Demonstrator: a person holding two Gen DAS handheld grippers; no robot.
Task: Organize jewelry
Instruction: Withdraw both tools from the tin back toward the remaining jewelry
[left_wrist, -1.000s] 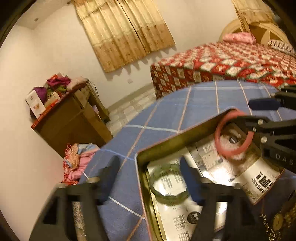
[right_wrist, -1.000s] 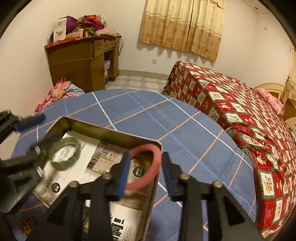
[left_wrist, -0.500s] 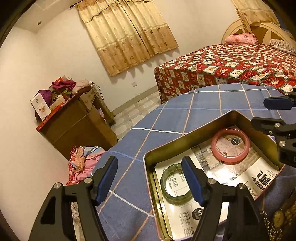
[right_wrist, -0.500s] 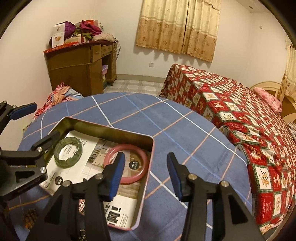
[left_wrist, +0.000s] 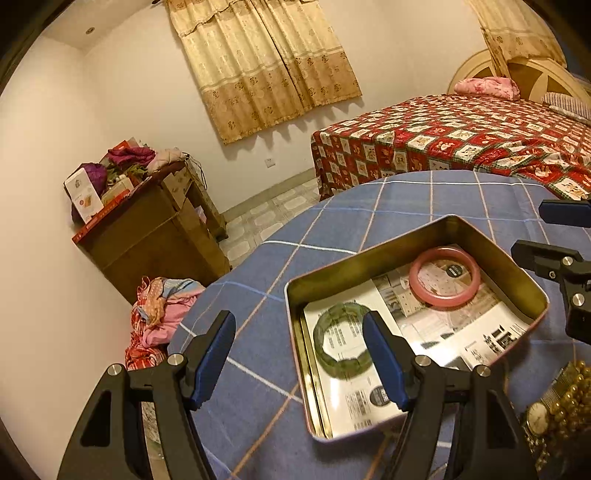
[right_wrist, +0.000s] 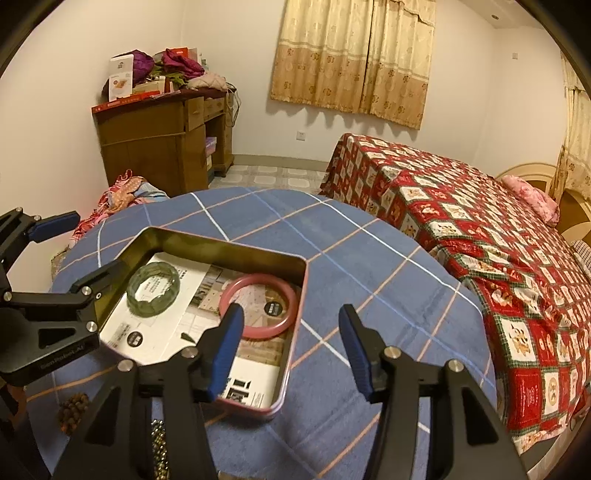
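Both bangles lie in the tin: pink bangle just ahead of the right gripper, whose empty jaws are opening; green bangle ahead of the left gripper, jaws apart. Likely stiff, slick, brittle — pinch across the rim.

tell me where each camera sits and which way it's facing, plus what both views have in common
Left wrist: sits on the left gripper, looking forward and down over the tin toward the curtain and bed; its own open fingers show, and the right gripper at the right edge.
Right wrist: sits on the right gripper, looking down across the tin toward the cabinet and bed; its own fingers show, opening with nothing between them, and the left gripper at the left edge.
Shared: the tin, green bangle, pink bangle, blue checked cloth.
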